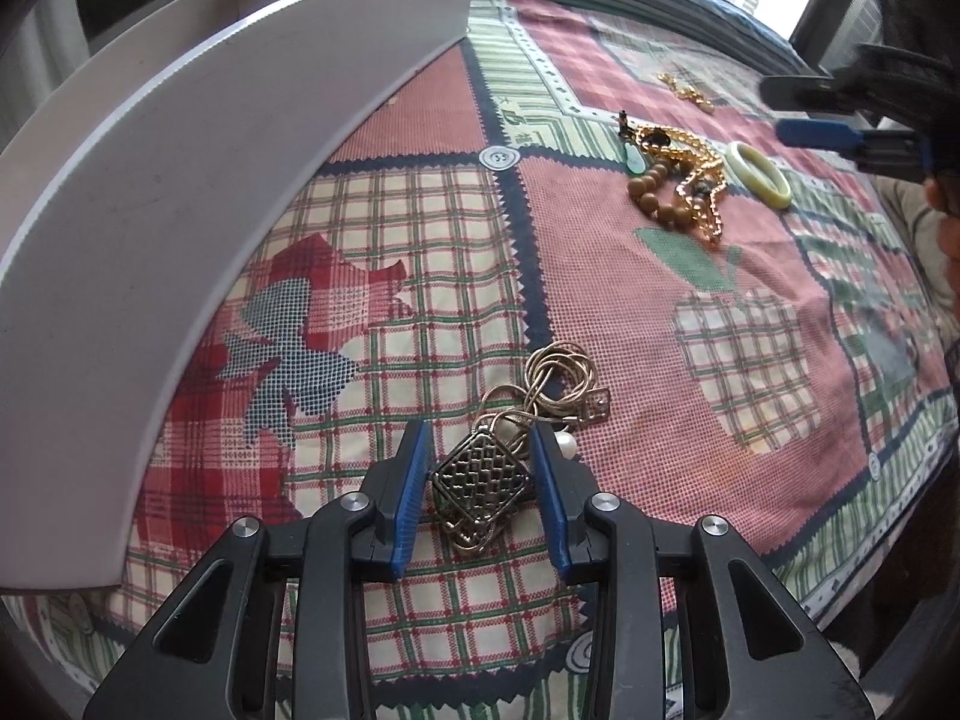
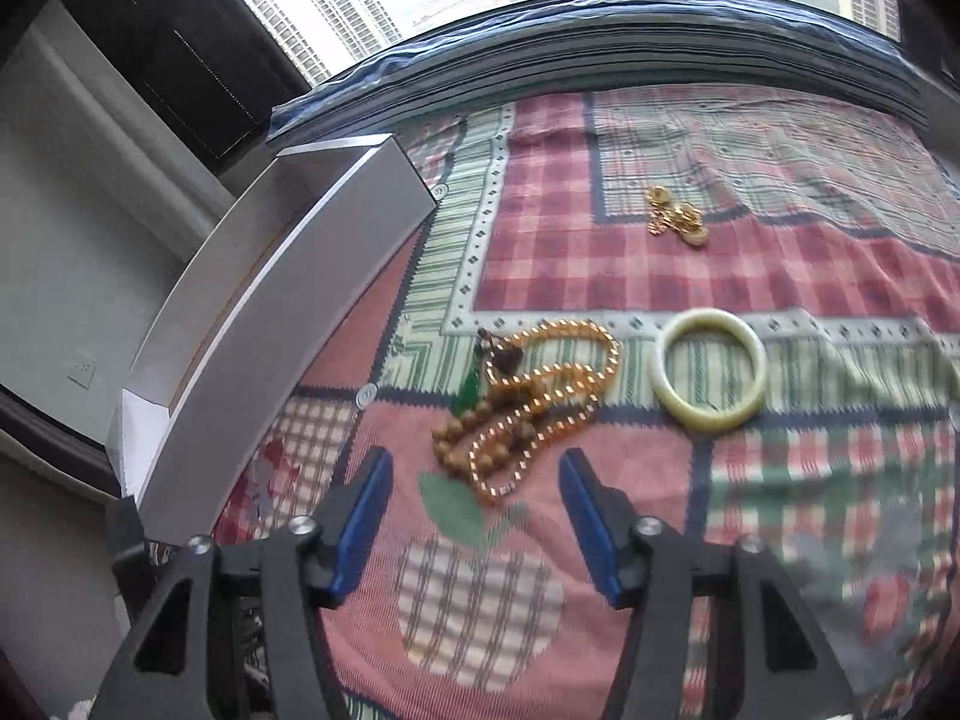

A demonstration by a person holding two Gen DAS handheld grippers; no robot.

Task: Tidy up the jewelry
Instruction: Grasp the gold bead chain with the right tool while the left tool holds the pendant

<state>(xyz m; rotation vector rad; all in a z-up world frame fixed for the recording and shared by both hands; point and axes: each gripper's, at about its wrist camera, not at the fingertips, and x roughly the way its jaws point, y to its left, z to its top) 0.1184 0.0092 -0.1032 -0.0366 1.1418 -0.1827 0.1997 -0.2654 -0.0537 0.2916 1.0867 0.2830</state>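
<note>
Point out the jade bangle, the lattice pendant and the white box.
Jade bangle point(image 2: 710, 414), right wrist view, on the ring's near rim.
Lattice pendant point(image 1: 483, 477), left wrist view, on its openwork face.
White box point(image 1: 198, 150), left wrist view, on its long outer wall.

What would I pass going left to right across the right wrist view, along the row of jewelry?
White box → bead and gold chain pile → pale green bangle.

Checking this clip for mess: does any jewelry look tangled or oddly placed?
Yes. The gold bead chain, brown bead bracelet and green pendant lie knotted in one heap beside the jade bangle, outside the white box.
</note>
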